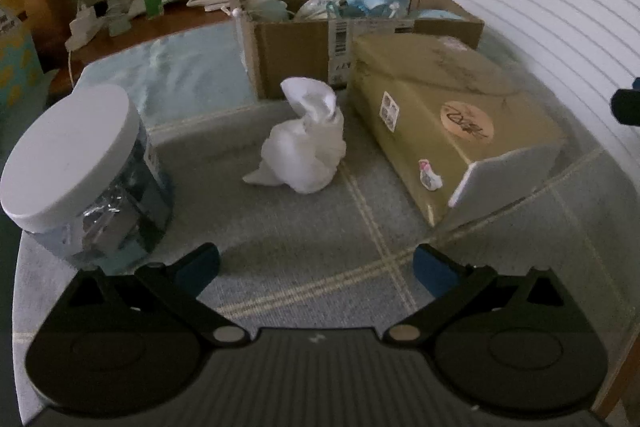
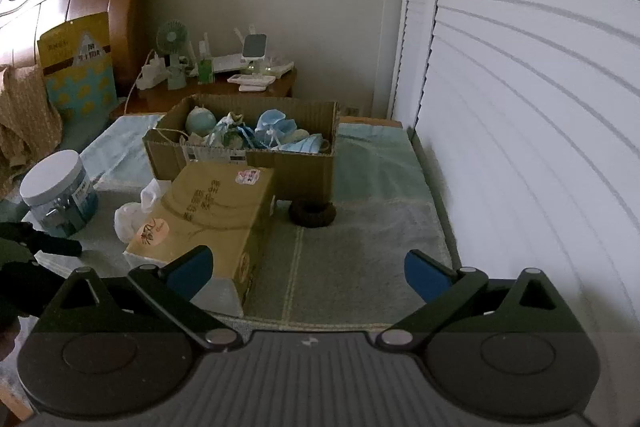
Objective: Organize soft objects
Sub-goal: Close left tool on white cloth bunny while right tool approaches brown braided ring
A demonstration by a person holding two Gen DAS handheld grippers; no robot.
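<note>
A crumpled white soft bag (image 1: 306, 143) lies on the grey mat, between a jar and a tan box; it also shows in the right wrist view (image 2: 134, 213). An open cardboard box (image 1: 360, 39) behind it holds several soft blue and white items (image 2: 256, 135). A dark ring-shaped soft object (image 2: 312, 214) lies by that cardboard box (image 2: 280, 163). My left gripper (image 1: 316, 267) is open and empty, a short way in front of the white bag. My right gripper (image 2: 308, 269) is open and empty, above the mat, near the tan box.
A white-lidded jar (image 1: 80, 171) stands at the left. A tan closed box (image 1: 452, 123) lies right of the bag. A wooden nightstand (image 2: 224, 91) with a fan and small devices stands behind. A white slatted door (image 2: 520, 107) runs along the right.
</note>
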